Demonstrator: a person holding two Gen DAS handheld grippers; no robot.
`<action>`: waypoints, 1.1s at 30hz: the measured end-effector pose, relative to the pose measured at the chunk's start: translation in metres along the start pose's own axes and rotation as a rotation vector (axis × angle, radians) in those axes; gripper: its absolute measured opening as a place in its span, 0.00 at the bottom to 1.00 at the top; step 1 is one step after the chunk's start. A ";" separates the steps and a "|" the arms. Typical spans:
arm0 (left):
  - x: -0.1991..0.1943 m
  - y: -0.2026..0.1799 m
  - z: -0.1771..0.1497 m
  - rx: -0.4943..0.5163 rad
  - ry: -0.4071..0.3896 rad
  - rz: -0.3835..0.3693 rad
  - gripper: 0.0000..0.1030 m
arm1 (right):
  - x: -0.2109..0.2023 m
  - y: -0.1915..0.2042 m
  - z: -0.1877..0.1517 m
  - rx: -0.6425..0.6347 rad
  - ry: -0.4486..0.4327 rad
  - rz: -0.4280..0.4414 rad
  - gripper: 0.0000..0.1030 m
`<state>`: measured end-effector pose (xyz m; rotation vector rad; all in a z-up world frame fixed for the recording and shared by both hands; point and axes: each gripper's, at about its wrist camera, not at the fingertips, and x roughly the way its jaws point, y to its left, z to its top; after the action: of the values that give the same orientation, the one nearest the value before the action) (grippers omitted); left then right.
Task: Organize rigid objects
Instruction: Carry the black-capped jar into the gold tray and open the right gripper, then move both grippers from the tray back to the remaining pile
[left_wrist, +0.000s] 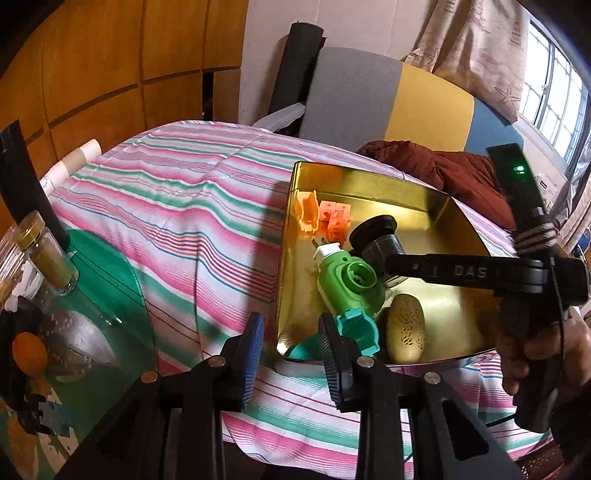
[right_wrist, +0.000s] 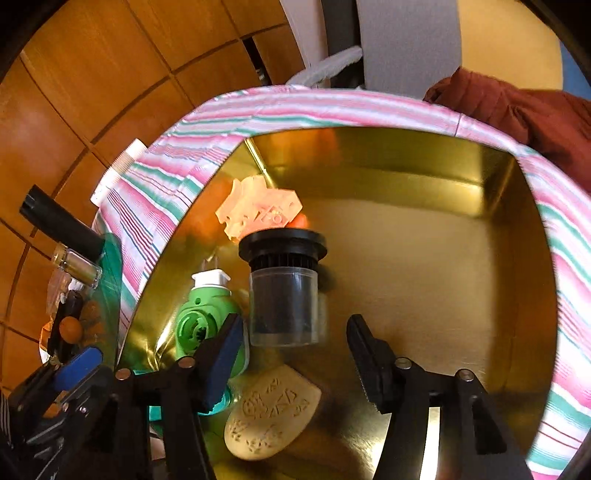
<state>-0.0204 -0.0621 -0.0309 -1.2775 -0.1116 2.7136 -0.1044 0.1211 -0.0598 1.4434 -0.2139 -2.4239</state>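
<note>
A gold tin tray (left_wrist: 436, 306) (right_wrist: 424, 236) sits on the striped cloth. In it lie orange plastic pieces (left_wrist: 325, 218) (right_wrist: 258, 210), a black-capped clear jar (left_wrist: 376, 240) (right_wrist: 284, 288), a green plug-in device (left_wrist: 347, 284) (right_wrist: 199, 325), a teal piece (left_wrist: 358, 328) and a beige carved oval (left_wrist: 406, 328) (right_wrist: 269, 413). My left gripper (left_wrist: 291, 354) is open and empty at the tray's near-left corner. My right gripper (right_wrist: 295, 347) is open and empty over the tray, just short of the jar; it shows in the left wrist view (left_wrist: 480, 273).
A green glass table edge (left_wrist: 107, 280) at left carries a spice jar (left_wrist: 48, 254), an orange object (left_wrist: 29, 350) and clutter. Paper cups (left_wrist: 74, 162) lie at the cloth's far left. A maroon jacket (left_wrist: 443, 166) and a chair (left_wrist: 388, 96) stand behind the tray.
</note>
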 end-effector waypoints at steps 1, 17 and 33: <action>0.000 -0.002 0.001 0.006 0.000 0.000 0.29 | -0.004 0.000 -0.001 -0.001 -0.011 -0.003 0.60; -0.021 -0.041 0.010 0.115 -0.051 -0.022 0.29 | -0.107 -0.026 -0.028 -0.098 -0.266 -0.208 0.66; -0.019 -0.092 0.009 0.230 -0.037 -0.063 0.29 | -0.187 -0.157 -0.062 0.057 -0.337 -0.460 0.72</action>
<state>-0.0064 0.0255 0.0007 -1.1396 0.1502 2.6059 0.0033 0.3342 0.0208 1.1968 -0.0231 -3.0543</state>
